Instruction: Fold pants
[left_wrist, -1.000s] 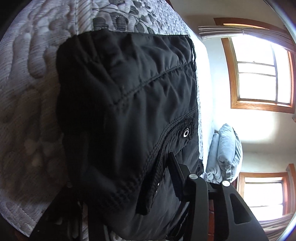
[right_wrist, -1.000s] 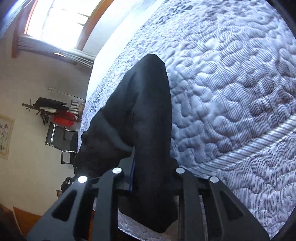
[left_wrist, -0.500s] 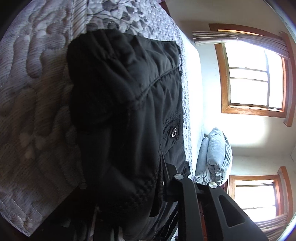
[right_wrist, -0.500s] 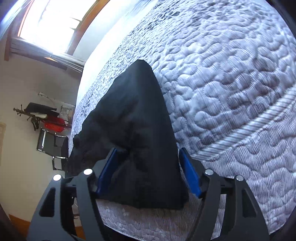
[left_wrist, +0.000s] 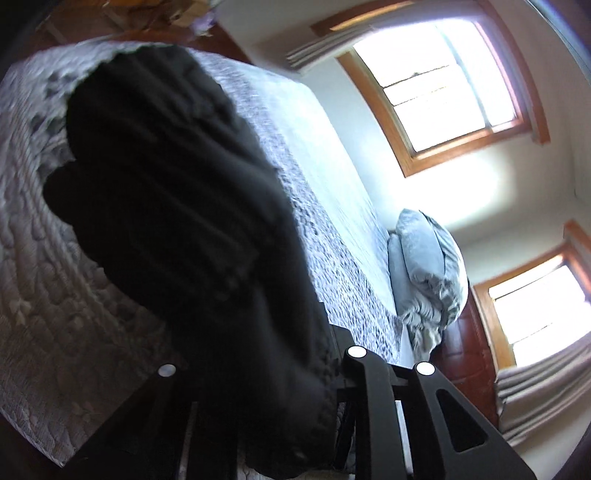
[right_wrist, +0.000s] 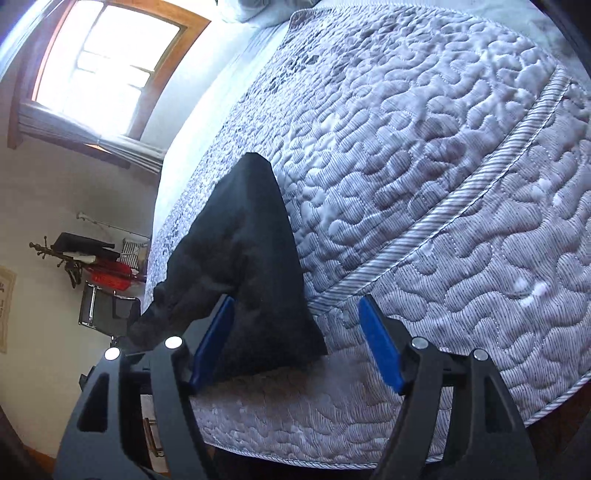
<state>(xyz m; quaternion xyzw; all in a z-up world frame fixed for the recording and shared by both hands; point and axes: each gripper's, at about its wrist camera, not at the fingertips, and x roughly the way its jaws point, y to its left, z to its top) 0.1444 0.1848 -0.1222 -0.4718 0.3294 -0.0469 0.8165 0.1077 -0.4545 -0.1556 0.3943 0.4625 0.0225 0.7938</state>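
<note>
The black pants (left_wrist: 173, 221) lie in a bunched heap on the quilted grey bedspread (left_wrist: 33, 295). In the left wrist view the cloth fills the space between the jaws of my left gripper (left_wrist: 258, 369) and hides the fingertips; the view is blurred. In the right wrist view the pants (right_wrist: 251, 266) lie as a dark fold near the bed's edge. My right gripper (right_wrist: 295, 339) is open, its blue pads (right_wrist: 380, 347) wide apart. The left pad touches the cloth's edge; the right one is over bare bedspread (right_wrist: 424, 166).
Grey pillows (left_wrist: 424, 273) lie at the head of the bed. Two wood-framed windows (left_wrist: 450, 85) are in the wall beyond. A chair and a coat rack with red and black items (right_wrist: 99, 269) stand beside the bed. The bed's edge (right_wrist: 369, 450) runs below my right gripper.
My right gripper has opened and let go of the pants, which dropped onto the bed. My left gripper has swung, and the pants now look more bunched in its view.
</note>
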